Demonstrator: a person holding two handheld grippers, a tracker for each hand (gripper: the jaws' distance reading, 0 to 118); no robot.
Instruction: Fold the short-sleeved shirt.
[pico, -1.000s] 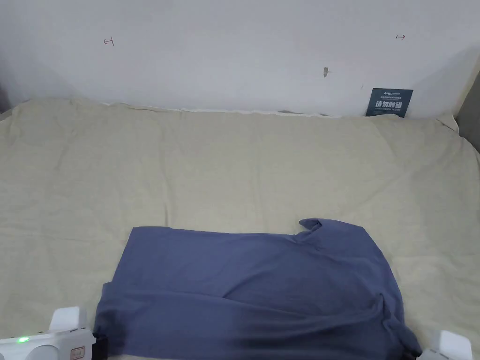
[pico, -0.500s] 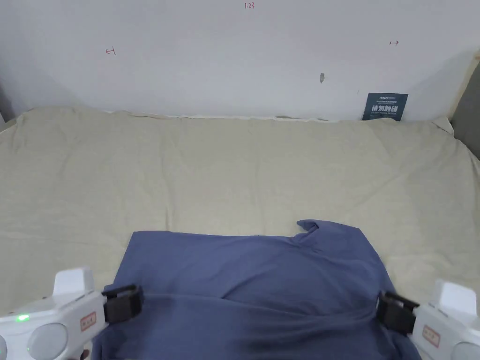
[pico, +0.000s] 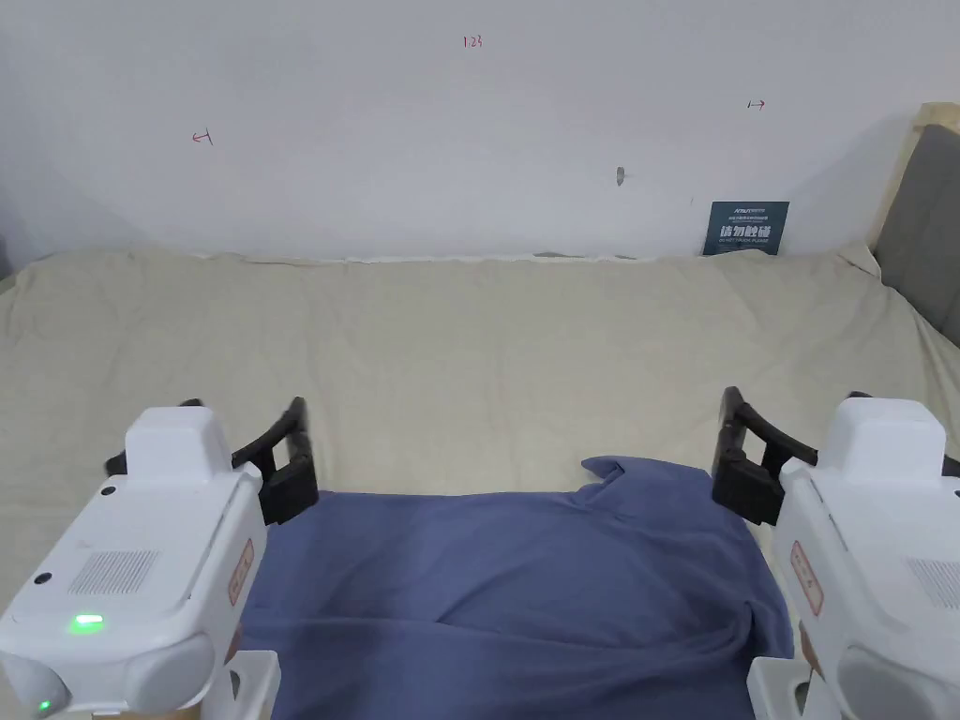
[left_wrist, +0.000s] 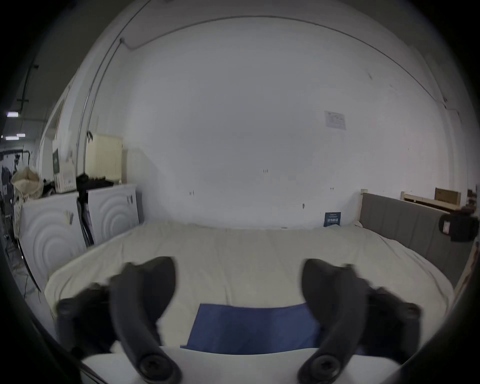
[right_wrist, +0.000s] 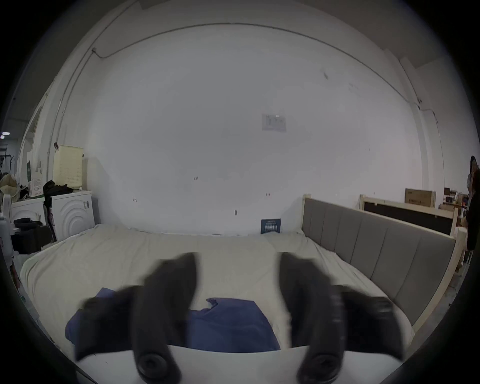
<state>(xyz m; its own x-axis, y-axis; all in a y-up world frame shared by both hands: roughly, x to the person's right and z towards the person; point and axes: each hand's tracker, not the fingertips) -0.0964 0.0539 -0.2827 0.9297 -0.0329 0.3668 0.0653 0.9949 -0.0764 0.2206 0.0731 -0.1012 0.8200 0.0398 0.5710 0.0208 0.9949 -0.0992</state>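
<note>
I'm looking down a wide bed (pico: 487, 347) under a cream sheet, and it runs from the near edge all the way to a white wall (pico: 469, 122) at the far side, so most of that sheet is open and lightly wrinkled, plenty of room ahead and to the left. On the right a grey padded headboard (right_wrist: 376, 246) walls off that side, and a small dark blue sign (pico: 745, 228) leans at the foot of the wall near the far right corner. In the left gripper view, white washing machines (left_wrist: 78, 220) stand past the bed's left edge. The blue short-sleeved shirt (pico: 525, 600) lies flat at the near middle of the bed, laid sideways, its far edge running straight across and a small notch of collar poking up toward the right end; its near part runs out of my head view. The left edge sits beside my left gripper (pico: 239, 450), the right edge beside my right gripper (pico: 783, 436). Both tools hover raised above the cloth, one at each end. In the left gripper view the left gripper (left_wrist: 237, 283) has its jaws spread wide with sheet and shirt showing between them, nothing pinched. Same story in the right gripper view: the right gripper (right_wrist: 237, 278) is spread apart, empty, blurred, with the shirt's collar end below.
</note>
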